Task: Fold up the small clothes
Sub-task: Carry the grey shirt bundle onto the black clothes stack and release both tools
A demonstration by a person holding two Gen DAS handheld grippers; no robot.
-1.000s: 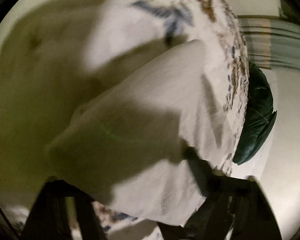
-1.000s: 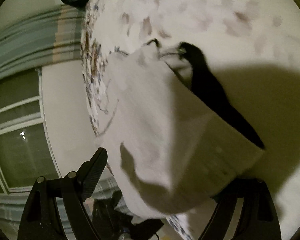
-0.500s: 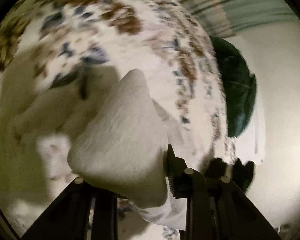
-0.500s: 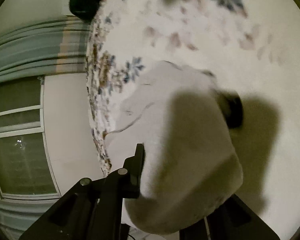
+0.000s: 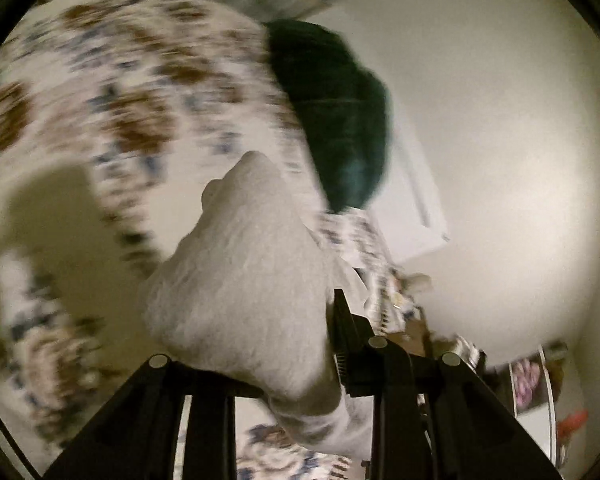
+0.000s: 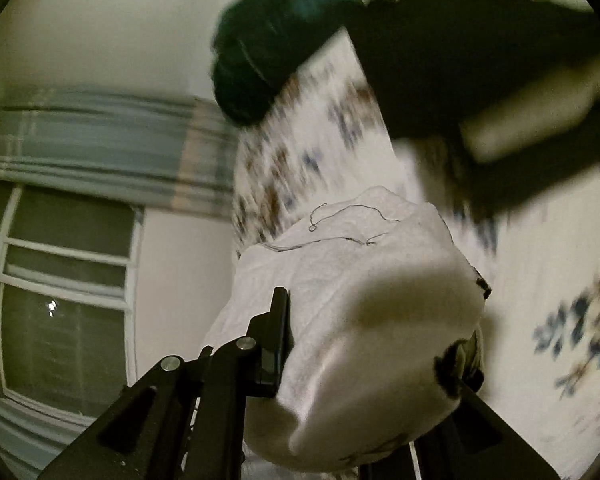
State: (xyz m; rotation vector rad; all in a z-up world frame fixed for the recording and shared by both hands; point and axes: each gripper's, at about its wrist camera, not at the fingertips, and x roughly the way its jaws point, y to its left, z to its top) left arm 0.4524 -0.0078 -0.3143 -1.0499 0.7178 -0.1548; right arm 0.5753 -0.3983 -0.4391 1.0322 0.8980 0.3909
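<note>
White garment (image 5: 244, 292): you hold it bunched, off the floral bed (image 5: 112, 92), left gripper (image 5: 256, 364) and right gripper (image 6: 364, 344) each clamped on a bundle, likely carrying it for placing. Green pillow (image 5: 340, 120) far right.

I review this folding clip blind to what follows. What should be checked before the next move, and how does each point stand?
1. Left gripper holds the white garment: ok, cloth bunched between its fingers.
2. Right gripper holds the same cloth: ok.
3. Garment spread flat for a fold: not ok, bunched.
4. Floral bedspread below to lay it on: ok.
5. Green cushion clear of the landing spot: cannot tell, frames blurred.
</note>
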